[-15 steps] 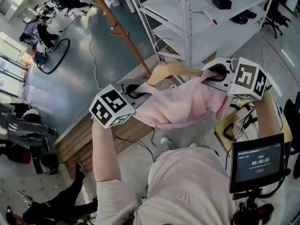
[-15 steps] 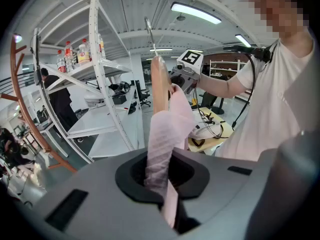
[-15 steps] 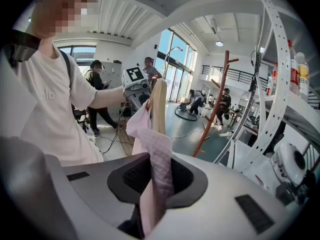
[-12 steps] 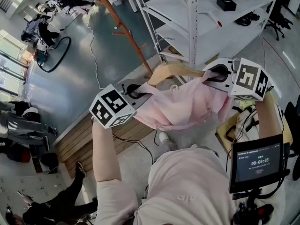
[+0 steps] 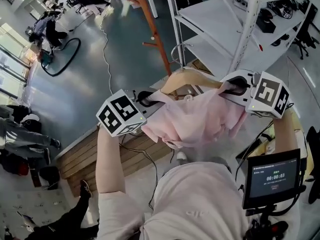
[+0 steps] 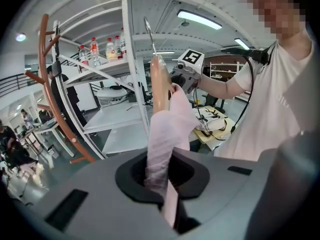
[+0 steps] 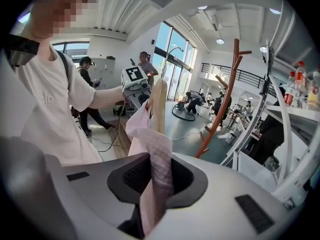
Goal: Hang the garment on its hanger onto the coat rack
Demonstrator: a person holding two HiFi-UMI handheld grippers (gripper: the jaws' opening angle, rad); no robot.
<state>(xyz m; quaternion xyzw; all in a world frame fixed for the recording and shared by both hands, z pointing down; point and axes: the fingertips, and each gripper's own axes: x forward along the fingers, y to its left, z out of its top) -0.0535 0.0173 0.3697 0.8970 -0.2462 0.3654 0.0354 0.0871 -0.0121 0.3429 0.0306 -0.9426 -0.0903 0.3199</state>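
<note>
The pale pink fabric garment point(image 5: 195, 121) on its light wooden hanger point(image 5: 187, 79) hangs in the air, its long axis running left to right and its wire hook point(image 6: 150, 38) pointing far, toward white metal shelving point(image 5: 215, 39). The left gripper point(image 5: 145, 98) and right gripper point(image 5: 235, 88) each clamp a pink shoulder end. A reddish-brown wooden coat rack point(image 5: 151, 26) stands far left on a glossy grey-green floor point(image 5: 100, 79).

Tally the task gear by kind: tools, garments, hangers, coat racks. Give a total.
Tools: 2, the left tool and the right tool, each clamped on the garment
Garment: 1, pink
Hanger: 1, wooden
Coat rack: 1, orange-brown
Total: 5
</note>
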